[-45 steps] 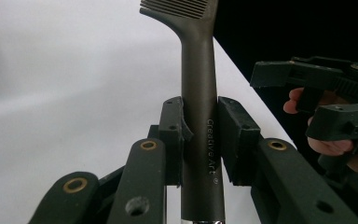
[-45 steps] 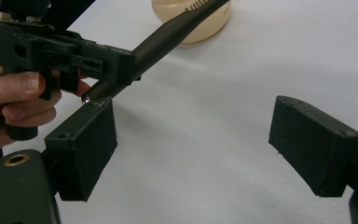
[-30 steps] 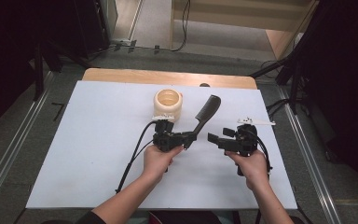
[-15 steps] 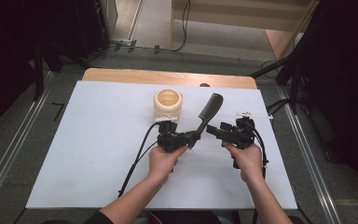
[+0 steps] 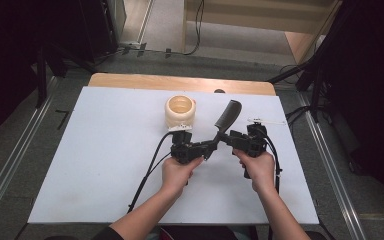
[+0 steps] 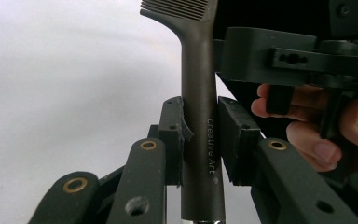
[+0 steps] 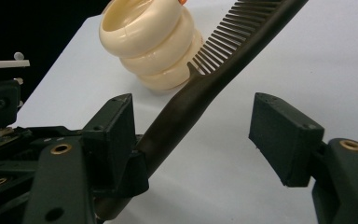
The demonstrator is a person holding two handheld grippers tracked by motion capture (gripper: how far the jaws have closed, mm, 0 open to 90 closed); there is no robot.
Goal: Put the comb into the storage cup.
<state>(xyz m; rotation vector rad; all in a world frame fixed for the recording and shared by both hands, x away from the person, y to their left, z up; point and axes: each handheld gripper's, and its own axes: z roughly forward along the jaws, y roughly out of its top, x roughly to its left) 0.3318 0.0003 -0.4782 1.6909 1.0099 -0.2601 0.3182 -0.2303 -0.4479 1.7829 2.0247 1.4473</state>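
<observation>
Left gripper (image 6: 200, 140): clamped on the comb (image 6: 198, 93) handle.
Right gripper (image 7: 191, 130): jaws apart, just been closing, comb handle between them.
Cup (image 5: 180, 111): cream, ribbed, behind the comb.

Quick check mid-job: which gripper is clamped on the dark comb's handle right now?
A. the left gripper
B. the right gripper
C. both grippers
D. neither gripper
A: the left gripper has both pads pressed on the dark comb's handle, while the right gripper, whose jaws have just been closing, has one pad clear of it.

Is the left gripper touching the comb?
Touching. In the left gripper view, the left gripper has both pads pressed against the comb handle.
</observation>
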